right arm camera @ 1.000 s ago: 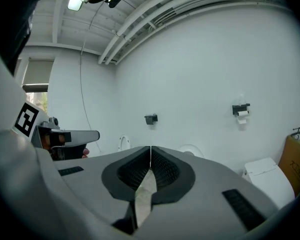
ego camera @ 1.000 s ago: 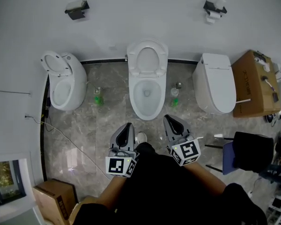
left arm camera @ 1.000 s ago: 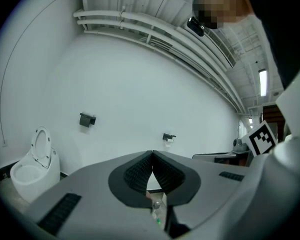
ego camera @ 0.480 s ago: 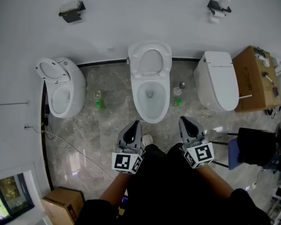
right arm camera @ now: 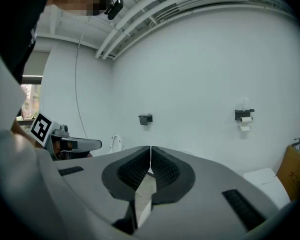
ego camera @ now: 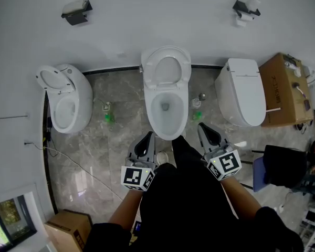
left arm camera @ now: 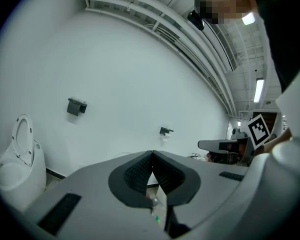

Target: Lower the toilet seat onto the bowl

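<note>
Toilet seat (ego camera: 166,70): raised, a white ring leaning back toward the wall at the 12 o'clock end of the middle toilet; not yet lowered.
Bowl (ego camera: 153,122): open and uncovered, directly at 6 o'clock of the seat.
Long axis: the toilet runs 12 to 6 in the head view, with the hinge at the far end and the front rim toward the person.
Left gripper (ego camera: 149,135): jaws pressed together with nothing between them; just off the bowl's front at about 7 o'clock.
Right gripper (ego camera: 201,125): jaws also closed tight and empty; beside the bowl's front at about 4 o'clock.
Bearing: the seat lies across the open bowl from both, at roughly 1 o'clock from the left gripper and 11 from the right.
Nearer hand: too even to call; either looks able to reach.
Coming move, as a judgement: reach over the bowl to the seat's top edge and tip it toward 6 o'clock.
</note>
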The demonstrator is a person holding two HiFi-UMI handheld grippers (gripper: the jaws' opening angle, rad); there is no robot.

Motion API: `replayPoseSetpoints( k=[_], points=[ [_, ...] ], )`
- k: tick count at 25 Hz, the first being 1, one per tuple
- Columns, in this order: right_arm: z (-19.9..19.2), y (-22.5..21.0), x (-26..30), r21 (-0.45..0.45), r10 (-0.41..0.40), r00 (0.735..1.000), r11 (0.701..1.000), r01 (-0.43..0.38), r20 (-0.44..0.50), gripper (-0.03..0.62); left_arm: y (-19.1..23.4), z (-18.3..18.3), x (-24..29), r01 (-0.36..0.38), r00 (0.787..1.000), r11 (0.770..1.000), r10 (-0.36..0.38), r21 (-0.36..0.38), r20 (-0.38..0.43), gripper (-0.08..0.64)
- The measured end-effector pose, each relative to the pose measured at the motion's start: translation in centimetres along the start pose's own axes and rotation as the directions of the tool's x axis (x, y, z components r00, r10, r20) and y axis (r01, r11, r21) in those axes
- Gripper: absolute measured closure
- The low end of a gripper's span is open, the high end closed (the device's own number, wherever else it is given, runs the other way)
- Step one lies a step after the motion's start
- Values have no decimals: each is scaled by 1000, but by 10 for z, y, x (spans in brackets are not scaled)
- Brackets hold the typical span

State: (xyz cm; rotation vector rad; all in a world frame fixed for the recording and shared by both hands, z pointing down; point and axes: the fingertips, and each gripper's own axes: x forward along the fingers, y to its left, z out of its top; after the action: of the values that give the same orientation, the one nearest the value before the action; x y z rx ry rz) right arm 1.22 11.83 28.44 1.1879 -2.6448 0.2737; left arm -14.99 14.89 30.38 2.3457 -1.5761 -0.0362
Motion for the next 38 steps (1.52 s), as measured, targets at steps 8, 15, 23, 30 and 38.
replayPoseSetpoints(
  k=[8,15,23,30,38],
  points=[
    [-2,-58,57,20,21,1000,1000,-21,-16,560,14,-16,52,-34,999,999,35,5,-40,546],
    [0,-125,122,26,29,998,999,-27,-53,558,44,-36,146,-58,992,995,48,-84,-117,546],
    [-13,-195,203,15,56,991,998,-54,-122,558,89,-33,255,-95,989,995,92,-16,-119,546],
    [-33,-245,247,-13,33,985,999,-36,-172,558,117,-50,320,-111,983,992,119,59,-140,546],
    [-58,-278,292,-34,12,976,999,-19,-216,558,159,-78,368,-129,970,989,141,75,-200,546]
  ],
)
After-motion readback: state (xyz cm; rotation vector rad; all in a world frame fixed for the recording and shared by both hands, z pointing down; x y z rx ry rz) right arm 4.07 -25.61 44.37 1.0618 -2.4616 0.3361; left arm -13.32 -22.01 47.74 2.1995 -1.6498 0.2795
